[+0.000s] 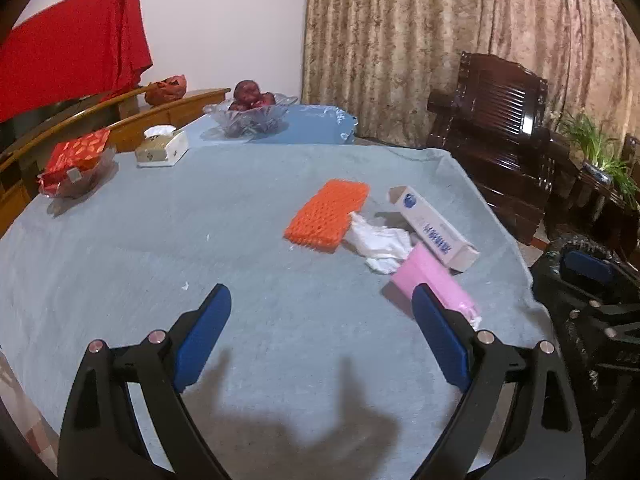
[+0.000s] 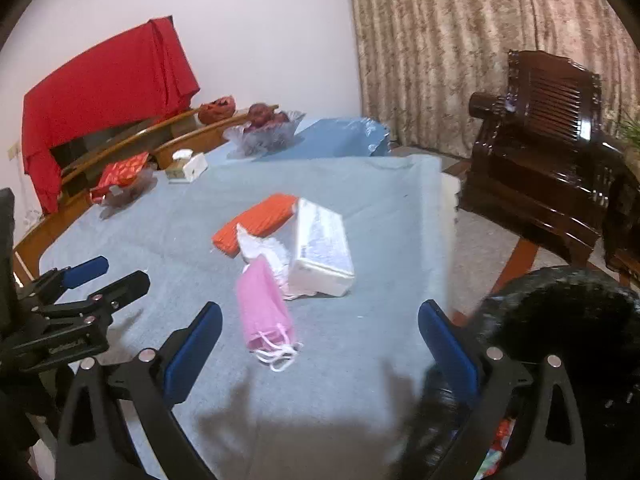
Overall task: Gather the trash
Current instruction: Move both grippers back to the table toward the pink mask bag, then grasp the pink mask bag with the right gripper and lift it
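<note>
Both our grippers, left gripper [image 1: 322, 300] and right gripper [image 2: 320, 316], hang spread wide and empty. The pink mask [image 2: 264, 308] lies just ahead of the right one, nearest trash, so we'd probably grab it first, bin bag [image 2: 560, 320] waiting right beside.

Home living room, carved wooden armchair [image 1: 500, 120], patterned curtains [image 1: 420, 40], fruit bowl [image 1: 250, 114] on cloth-covered table [image 1: 160, 240]

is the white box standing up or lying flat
Lying flat: the white box rests on its long side on the table cloth.
</note>
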`<state>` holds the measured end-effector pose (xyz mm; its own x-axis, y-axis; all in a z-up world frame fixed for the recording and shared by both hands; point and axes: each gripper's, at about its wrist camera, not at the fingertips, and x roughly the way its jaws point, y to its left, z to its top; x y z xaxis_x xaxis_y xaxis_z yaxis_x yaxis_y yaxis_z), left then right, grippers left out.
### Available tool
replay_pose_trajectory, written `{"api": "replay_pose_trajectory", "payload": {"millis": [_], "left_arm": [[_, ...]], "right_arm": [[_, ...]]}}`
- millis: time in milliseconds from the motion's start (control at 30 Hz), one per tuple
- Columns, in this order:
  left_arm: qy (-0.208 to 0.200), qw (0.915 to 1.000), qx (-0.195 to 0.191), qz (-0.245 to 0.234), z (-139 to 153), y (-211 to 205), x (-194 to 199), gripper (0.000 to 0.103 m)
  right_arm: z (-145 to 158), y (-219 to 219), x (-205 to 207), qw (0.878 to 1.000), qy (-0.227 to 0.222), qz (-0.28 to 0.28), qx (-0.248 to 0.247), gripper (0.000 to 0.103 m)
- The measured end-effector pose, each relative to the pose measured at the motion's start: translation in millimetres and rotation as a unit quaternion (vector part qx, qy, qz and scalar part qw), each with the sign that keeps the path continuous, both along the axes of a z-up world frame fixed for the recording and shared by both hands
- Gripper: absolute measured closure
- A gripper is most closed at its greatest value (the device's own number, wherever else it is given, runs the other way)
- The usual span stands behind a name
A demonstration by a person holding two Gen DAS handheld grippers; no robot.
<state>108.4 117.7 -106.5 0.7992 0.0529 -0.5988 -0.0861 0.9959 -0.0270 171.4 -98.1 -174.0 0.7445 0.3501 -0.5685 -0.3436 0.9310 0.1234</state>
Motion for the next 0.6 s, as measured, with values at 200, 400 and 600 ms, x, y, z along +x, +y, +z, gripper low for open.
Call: {"api": "replay_pose_trajectory", "payload": {"millis": [200, 400, 600], "left_arm": [[0.009, 0.9999, -0.004, 0.01, -10.6, 11.8, 4.2, 0.014], [0.016, 0.9996, -0.009, 0.021, -17.4, 24.3, 7.5, 0.014], [0.02, 0.9993, -0.013, 0.028, -22.4, 32.8, 10.4, 0.014]], "right_arm": [[-15.9, 22.1, 13.6, 1.0, 0.019, 0.01, -0.005, 0.007], [-30.2, 38.4, 28.5, 0.999, 0.042, 0.019, -0.015, 0.01], [-43.8, 53.5, 41.0, 0.996, 0.073, 0.034, -0.031, 0.022]]}}
